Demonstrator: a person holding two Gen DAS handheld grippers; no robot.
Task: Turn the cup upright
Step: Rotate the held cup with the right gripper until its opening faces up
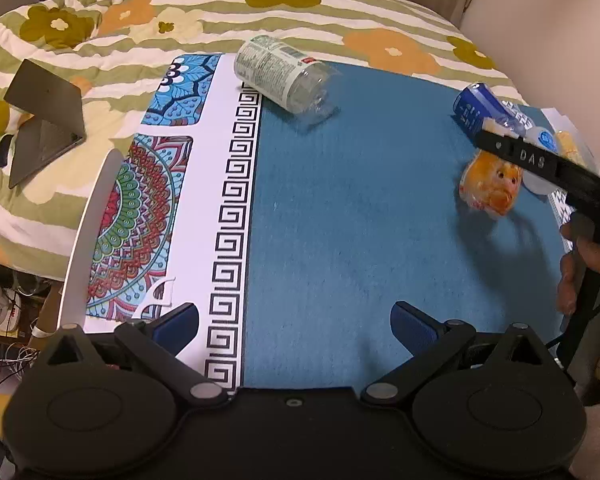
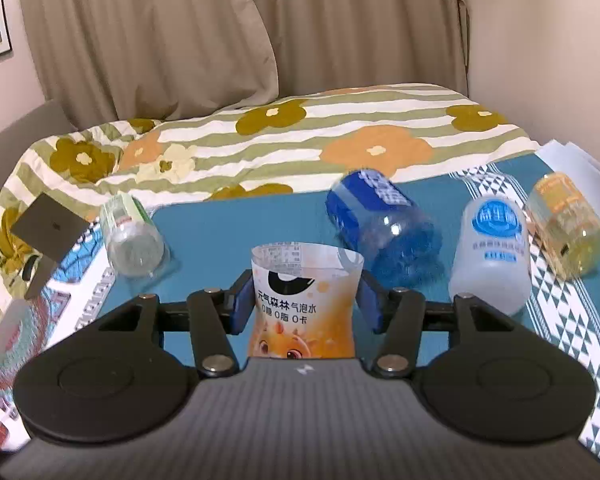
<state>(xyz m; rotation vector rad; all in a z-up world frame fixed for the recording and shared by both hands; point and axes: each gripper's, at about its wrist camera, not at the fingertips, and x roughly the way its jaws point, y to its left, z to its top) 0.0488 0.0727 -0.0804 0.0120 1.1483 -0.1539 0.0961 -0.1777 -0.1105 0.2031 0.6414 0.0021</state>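
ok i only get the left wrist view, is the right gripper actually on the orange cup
observer: yes, the right gripper has a blue finger against each side of the orange cup.
operator: where's the open end pointing
observer: away from the camera, toward the bed.
operator: whats hidden behind that arm
observer: a white cup and a yellow cup, both to the right of the blue cup.

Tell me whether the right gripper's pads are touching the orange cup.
Touching. The right wrist view shows the right gripper with both blue pads pressed against the sides of the orange cup, no gap visible on either side.
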